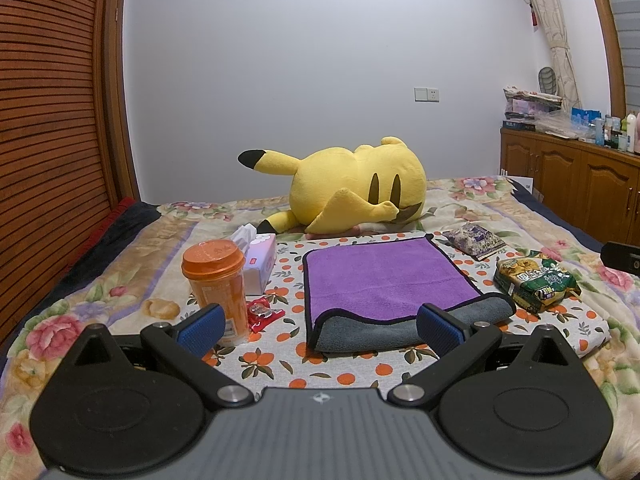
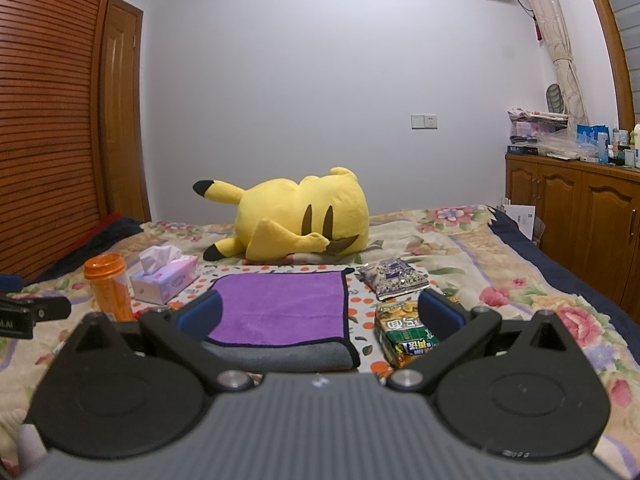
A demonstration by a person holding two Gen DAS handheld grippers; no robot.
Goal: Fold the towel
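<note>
A purple towel [image 1: 376,276] with a grey underside and black trim lies on an orange-dotted cloth on the bed. It is folded over, with a grey strip showing along its near edge. It also shows in the right wrist view [image 2: 280,308]. My left gripper [image 1: 320,330] is open and empty, just in front of the towel's near edge. My right gripper [image 2: 320,314] is open and empty, in front of the towel's near right part. Each gripper's tip shows at the edge of the other's view.
An orange lidded cup [image 1: 218,284], a pink tissue box [image 1: 260,264] and a red wrapper [image 1: 262,314] lie left of the towel. Two snack bags [image 1: 534,280] [image 1: 476,242] lie to the right. A yellow plush toy [image 1: 352,188] lies behind. A wooden cabinet [image 1: 572,184] stands at right.
</note>
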